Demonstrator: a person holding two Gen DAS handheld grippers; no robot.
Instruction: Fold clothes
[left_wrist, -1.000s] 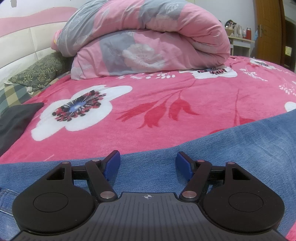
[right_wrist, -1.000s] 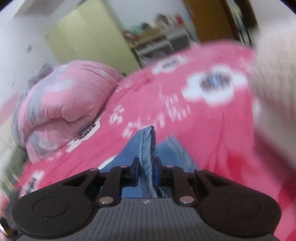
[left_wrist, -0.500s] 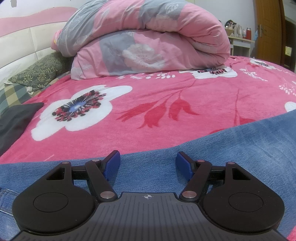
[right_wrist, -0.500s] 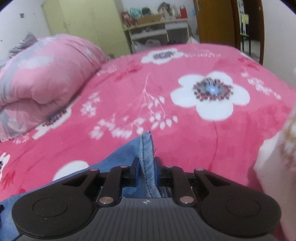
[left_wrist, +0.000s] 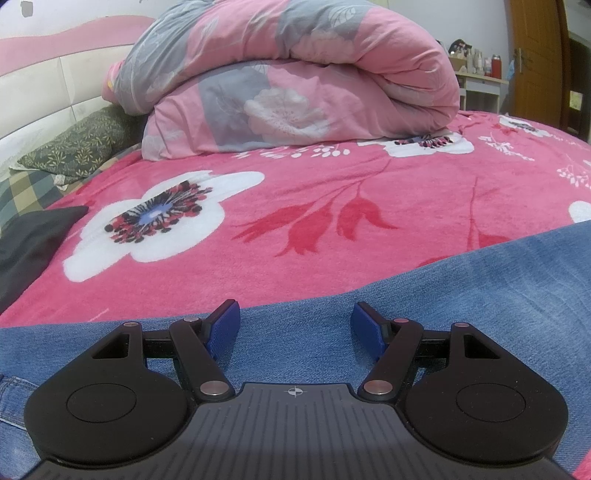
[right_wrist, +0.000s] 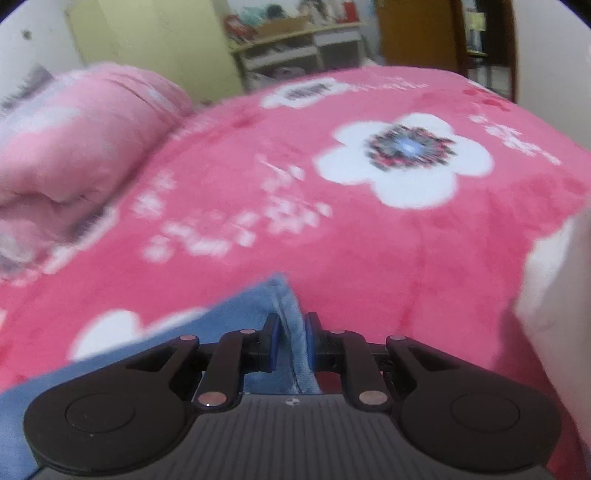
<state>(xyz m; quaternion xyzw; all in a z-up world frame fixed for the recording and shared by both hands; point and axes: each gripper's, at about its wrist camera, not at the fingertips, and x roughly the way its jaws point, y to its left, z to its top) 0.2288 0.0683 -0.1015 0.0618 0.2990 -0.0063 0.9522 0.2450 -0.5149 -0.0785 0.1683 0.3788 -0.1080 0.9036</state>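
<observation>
Jeans (left_wrist: 461, 295) lie spread across the pink flowered bed (left_wrist: 332, 192), passing directly under the left claw (left_wrist: 293, 325) and running off to its right. That claw stands spread above the denim, blue pads clear of the cloth, gripping nothing. The right claw (right_wrist: 290, 339) is pinching a raised seamed edge of the jeans, which pokes up just ahead of its pads.

To fold well, the right claw should carry its edge across low and level, keep the pinch firm so the seam does not slip, and lay it square on the matching edge; the left claw looks placed to press the denim flat as an anchor.

The right view is blurred. Waistband, hems and the jeans' full outline are cut off, so which end is held is unclear. A pale shape (right_wrist: 554, 295) to the right claw's right is unidentifiable.
</observation>
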